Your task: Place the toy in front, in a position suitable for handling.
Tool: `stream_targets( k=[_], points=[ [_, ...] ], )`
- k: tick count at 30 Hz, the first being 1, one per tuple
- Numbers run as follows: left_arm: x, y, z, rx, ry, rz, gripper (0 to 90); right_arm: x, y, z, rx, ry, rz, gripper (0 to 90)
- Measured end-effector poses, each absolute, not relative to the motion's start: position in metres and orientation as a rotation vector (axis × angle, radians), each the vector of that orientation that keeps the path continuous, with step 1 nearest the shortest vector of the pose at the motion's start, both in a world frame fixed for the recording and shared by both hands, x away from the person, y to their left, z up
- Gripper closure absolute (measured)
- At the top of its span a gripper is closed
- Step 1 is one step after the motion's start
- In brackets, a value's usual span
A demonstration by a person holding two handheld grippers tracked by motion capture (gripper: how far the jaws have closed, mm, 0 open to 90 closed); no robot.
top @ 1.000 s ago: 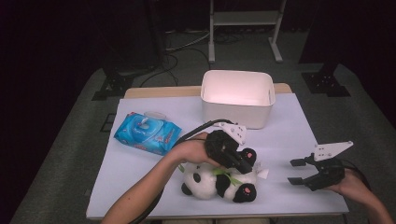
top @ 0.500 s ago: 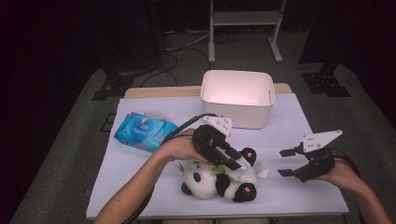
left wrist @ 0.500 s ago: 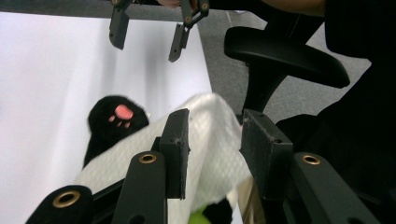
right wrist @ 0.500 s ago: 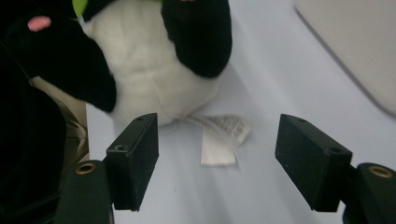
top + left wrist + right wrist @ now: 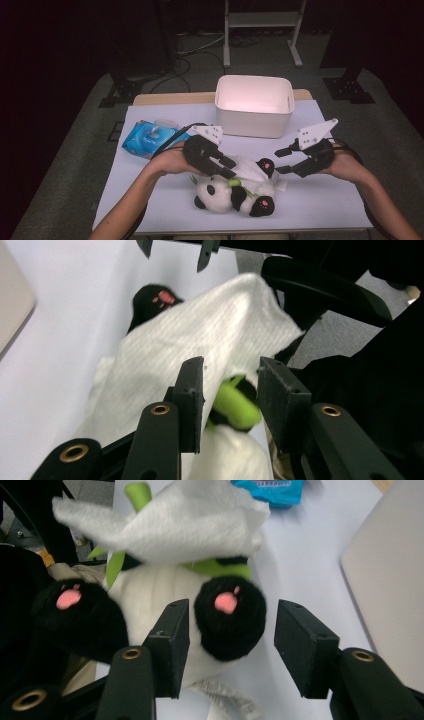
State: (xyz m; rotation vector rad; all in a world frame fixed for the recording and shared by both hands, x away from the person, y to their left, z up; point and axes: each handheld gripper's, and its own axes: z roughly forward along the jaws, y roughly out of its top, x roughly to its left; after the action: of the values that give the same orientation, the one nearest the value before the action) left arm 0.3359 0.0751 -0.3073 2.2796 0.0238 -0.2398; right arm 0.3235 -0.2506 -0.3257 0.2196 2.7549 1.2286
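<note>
A black-and-white panda plush (image 5: 220, 192) lies on its back at the table's front middle. A white wipe (image 5: 249, 170) is draped over its chest. My left gripper (image 5: 231, 172) hovers over the plush from the left, open, and in the left gripper view (image 5: 230, 375) a green bamboo piece (image 5: 235, 407) shows between the jaws under the wipe (image 5: 200, 330). My right gripper (image 5: 281, 161) comes in from the right, open. In the right gripper view (image 5: 232, 612) its jaws stand on either side of a black foot with a pink pad (image 5: 227, 615), apart from it.
A white bin (image 5: 254, 122) stands at the back middle of the table. A blue pack of wipes (image 5: 150, 137) lies at the left, behind my left hand. The white table top (image 5: 330, 200) has bare room at the front right.
My right gripper has moved left and away from the front edge, up to the panda's foot. My left gripper has drawn back a little to the left over the plush.
</note>
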Motion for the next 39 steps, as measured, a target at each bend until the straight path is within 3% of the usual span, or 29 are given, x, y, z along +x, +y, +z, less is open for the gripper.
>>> stream_targets(
  k=[11, 32, 39],
  points=[
    [0.337, 0.105, -0.326, 2.341, 0.106, -0.206, 64.3, 0.344, -0.208, -0.311, 0.095, 2.831, 1.185, 50.9],
    [0.337, 0.119, -0.341, 2.352, 0.143, -0.201, 65.0, 0.348, -0.133, -0.334, -0.091, 2.974, 1.066, 45.3],
    [0.337, 0.125, -0.343, 2.350, 0.156, -0.196, 63.4, 0.345, -0.128, -0.339, -0.098, 3.005, 1.067, 60.3]
  ],
)
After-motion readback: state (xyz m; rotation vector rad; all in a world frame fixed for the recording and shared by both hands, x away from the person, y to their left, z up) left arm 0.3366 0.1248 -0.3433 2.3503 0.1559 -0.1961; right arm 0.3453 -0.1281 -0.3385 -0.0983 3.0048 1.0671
